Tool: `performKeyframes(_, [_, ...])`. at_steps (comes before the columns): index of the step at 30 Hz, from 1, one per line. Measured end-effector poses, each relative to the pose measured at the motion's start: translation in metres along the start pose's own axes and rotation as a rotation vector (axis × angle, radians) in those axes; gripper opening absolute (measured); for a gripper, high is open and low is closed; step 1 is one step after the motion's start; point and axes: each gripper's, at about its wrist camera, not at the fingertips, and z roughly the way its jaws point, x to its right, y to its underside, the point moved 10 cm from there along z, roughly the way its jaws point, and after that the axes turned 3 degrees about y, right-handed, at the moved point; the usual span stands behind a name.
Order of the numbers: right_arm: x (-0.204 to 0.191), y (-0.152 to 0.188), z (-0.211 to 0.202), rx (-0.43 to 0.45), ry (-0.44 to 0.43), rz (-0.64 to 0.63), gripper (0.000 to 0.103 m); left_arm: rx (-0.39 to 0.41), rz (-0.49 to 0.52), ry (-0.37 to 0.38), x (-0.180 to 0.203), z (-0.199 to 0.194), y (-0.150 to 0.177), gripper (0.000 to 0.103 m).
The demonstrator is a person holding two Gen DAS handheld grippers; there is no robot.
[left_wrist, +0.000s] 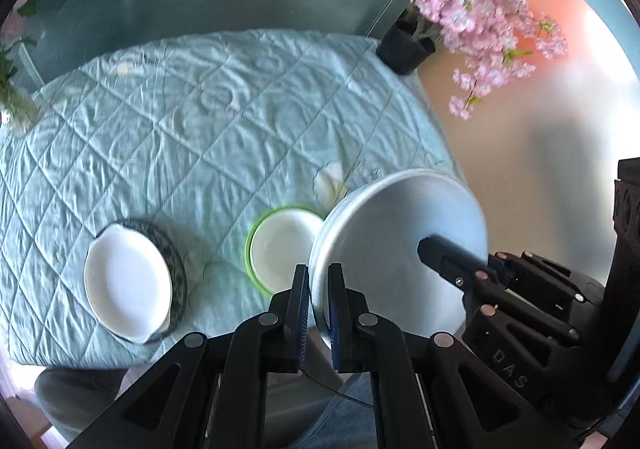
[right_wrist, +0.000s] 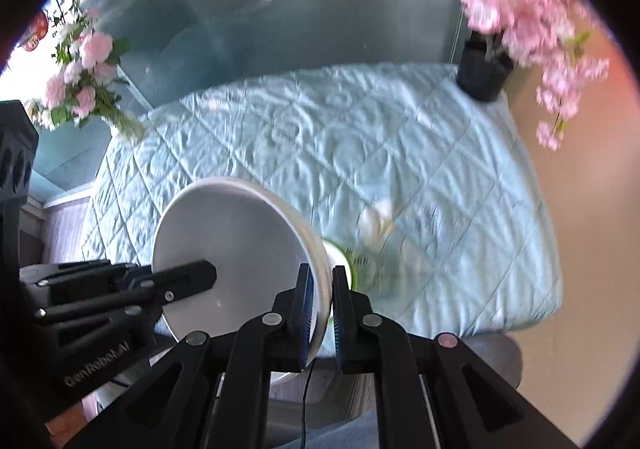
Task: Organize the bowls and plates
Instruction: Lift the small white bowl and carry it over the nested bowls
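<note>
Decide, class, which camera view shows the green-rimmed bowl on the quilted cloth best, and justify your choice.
The left wrist view. There the green-rimmed bowl shows sharply with most of its rim and white inside, only its right edge hidden by the large white bowl. In the right wrist view only a blurred green sliver peeks out behind that white bowl.
</note>
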Motion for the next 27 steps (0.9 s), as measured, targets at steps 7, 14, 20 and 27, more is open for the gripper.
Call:
performKeyframes(7, [-0.009,0.026,0.023,-0.056,-0.015,-0.003,0.008,-0.063,-0.019,-0.031,-0.019,0.028,0.03,0.005])
performKeyframes(14, [-0.02,0.035,0.046,-0.105,-0.033,-0.017,0.008,-0.091,-0.033,-0.067,-0.041,0.046,0.036,0.005])
performKeyframes(20, [-0.022,0.041,0.066,-0.147,-0.037,-0.021,0.008,-0.121,-0.058,-0.06,-0.053,0.066,0.035,0.005])
performKeyframes(27, [-0.019,0.044,0.09,-0.185,-0.043,0.003,0.008,-0.154,-0.071,-0.063,-0.065,0.093,0.034,0.005])
